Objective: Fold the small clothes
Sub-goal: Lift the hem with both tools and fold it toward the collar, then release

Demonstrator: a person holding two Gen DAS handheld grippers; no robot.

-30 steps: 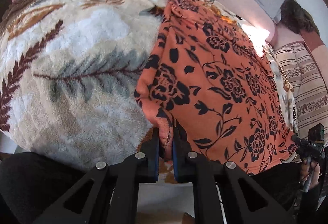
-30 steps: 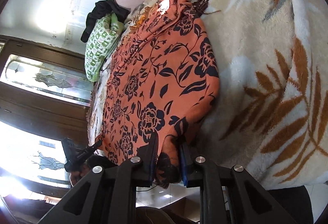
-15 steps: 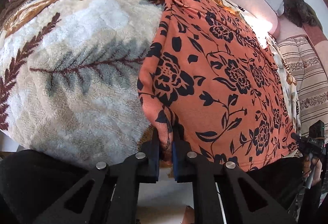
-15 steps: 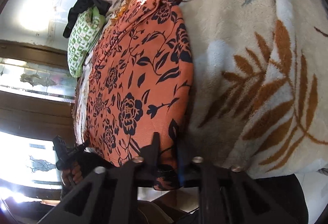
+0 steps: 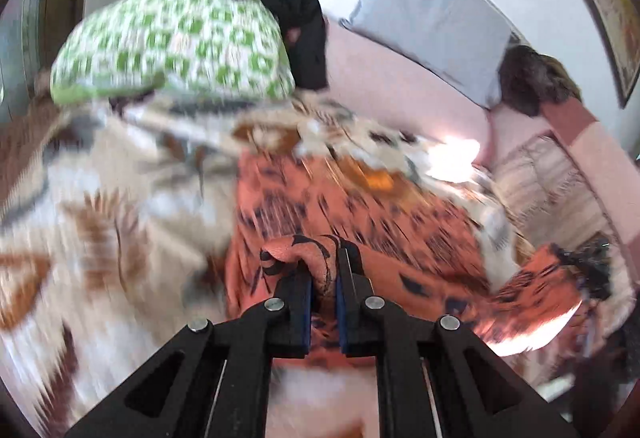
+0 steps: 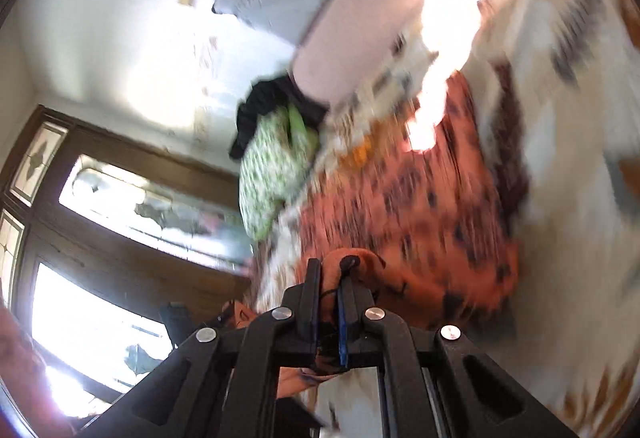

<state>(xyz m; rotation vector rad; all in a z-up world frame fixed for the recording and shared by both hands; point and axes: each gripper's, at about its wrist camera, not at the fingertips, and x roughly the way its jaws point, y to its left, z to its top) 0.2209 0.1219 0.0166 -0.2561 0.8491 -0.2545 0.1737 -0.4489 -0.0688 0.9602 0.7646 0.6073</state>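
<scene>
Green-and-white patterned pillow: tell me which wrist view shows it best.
The left wrist view. There the green-and-white patterned pillow fills the upper left, broadside, with a black garment draped over its top end. The right wrist view shows it smaller, tilted and blurred against the wood-framed window.

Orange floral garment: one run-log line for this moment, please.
left gripper: shut on orange black-flowered garment | right gripper: shut on garment | leaf-print fleece blanket: underneath
</scene>
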